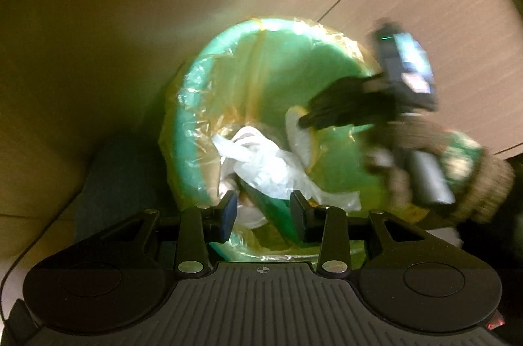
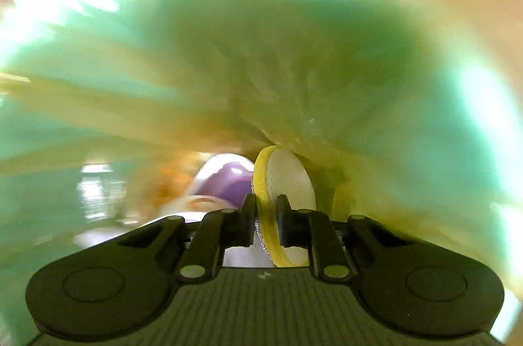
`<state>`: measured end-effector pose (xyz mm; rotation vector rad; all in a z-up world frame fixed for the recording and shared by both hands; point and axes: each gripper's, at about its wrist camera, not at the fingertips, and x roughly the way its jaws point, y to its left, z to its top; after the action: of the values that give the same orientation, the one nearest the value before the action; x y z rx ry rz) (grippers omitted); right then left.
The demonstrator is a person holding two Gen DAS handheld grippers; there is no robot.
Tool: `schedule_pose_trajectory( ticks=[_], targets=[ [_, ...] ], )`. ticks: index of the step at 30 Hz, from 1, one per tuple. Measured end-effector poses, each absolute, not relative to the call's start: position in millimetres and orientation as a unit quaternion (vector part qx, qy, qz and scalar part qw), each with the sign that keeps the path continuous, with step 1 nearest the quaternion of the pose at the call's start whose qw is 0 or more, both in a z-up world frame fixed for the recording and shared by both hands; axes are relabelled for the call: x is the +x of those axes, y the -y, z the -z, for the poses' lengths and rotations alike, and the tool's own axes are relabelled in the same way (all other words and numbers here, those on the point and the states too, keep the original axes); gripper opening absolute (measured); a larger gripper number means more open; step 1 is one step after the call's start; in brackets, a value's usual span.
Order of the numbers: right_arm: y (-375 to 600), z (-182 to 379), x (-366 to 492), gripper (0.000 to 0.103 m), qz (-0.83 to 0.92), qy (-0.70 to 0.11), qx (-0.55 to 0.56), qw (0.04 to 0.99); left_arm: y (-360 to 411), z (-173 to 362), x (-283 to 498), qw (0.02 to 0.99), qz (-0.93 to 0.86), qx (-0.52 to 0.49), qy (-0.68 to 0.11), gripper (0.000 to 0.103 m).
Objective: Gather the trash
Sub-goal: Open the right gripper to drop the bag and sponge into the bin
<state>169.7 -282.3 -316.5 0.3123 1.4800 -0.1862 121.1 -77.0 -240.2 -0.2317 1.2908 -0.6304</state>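
A green trash bin lined with a clear yellowish bag stands below my left gripper, which is open and empty above the bin's near rim. Crumpled white plastic lies inside the bin. My right gripper reaches into the bin from the right, shut on a round white pad with a yellow rim. In the right wrist view the right gripper grips that pad on its edge, inside the bin's lined wall. Purple and orange trash lies blurred beyond it.
The bin stands against a beige wall on the left, with wood-look floor panels behind it. A gloved hand holds the right gripper's handle. A dark grey patch lies left of the bin.
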Motion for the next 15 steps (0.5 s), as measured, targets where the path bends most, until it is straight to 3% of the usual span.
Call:
schedule_pose_trajectory(
  ticks=[4, 7, 11, 15],
  targets=[
    [275.6, 248.3, 140.4, 0.013, 0.031, -0.630, 0.196, 0.750, 72.3, 239.5, 121.3, 0.749, 0.279, -0.111, -0.591, 0.040],
    [274.0, 227.0, 124.7, 0.013, -0.008, -0.615, 0.268, 0.742, 72.3, 240.7, 121.9, 0.751, 0.274, -0.112, -0.590, 0.040],
    [266.9, 239.7, 123.0, 0.013, -0.026, -0.622, 0.355, 0.697, 73.4, 238.9, 120.8, 0.751, 0.277, -0.111, -0.588, 0.040],
    [257.9, 284.9, 128.6, 0.013, 0.010, -0.657, 0.322, 0.681, 74.8, 239.5, 120.7, 0.752, 0.275, -0.107, -0.589, 0.040]
  ],
)
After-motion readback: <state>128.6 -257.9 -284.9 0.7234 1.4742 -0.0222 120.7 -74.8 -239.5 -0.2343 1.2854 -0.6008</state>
